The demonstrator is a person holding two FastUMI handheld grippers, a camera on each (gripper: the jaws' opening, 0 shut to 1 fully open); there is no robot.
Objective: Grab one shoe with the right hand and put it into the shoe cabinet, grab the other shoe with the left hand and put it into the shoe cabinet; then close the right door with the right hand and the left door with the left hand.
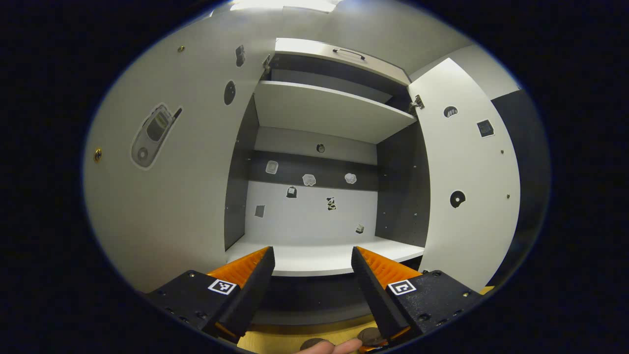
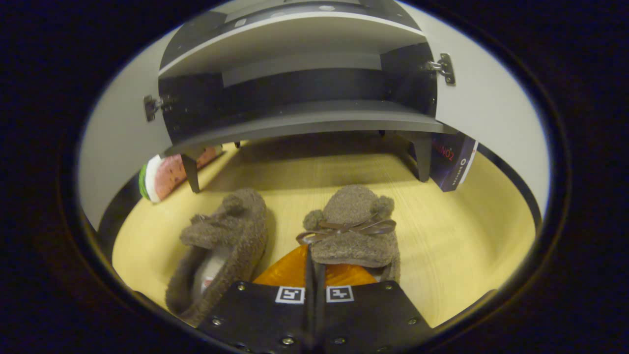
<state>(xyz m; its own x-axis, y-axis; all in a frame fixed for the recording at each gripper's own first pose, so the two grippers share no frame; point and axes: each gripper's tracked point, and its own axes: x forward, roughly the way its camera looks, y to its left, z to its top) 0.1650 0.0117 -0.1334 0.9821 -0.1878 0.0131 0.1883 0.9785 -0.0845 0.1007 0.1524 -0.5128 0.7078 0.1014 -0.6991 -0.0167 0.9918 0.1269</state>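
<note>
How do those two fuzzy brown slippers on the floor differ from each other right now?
The right slipper sits upright with its bow on top, and the right gripper is closed at its edge, though how firmly it grips I can't tell. The left slipper is tipped onto its side, showing its pale lining, and nothing touches it. Both are brown and fuzzy, lying on the yellow floor before the cabinet.

brown fuzzy shoes [image 2: 354, 231], white shoe cabinet [image 1: 314, 113], yellow floor [image 2: 467, 236]

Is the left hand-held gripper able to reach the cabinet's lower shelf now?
Probably yes: the left hand-held gripper is open and faces the lower shelf, with both doors swung wide and nothing between.
</note>
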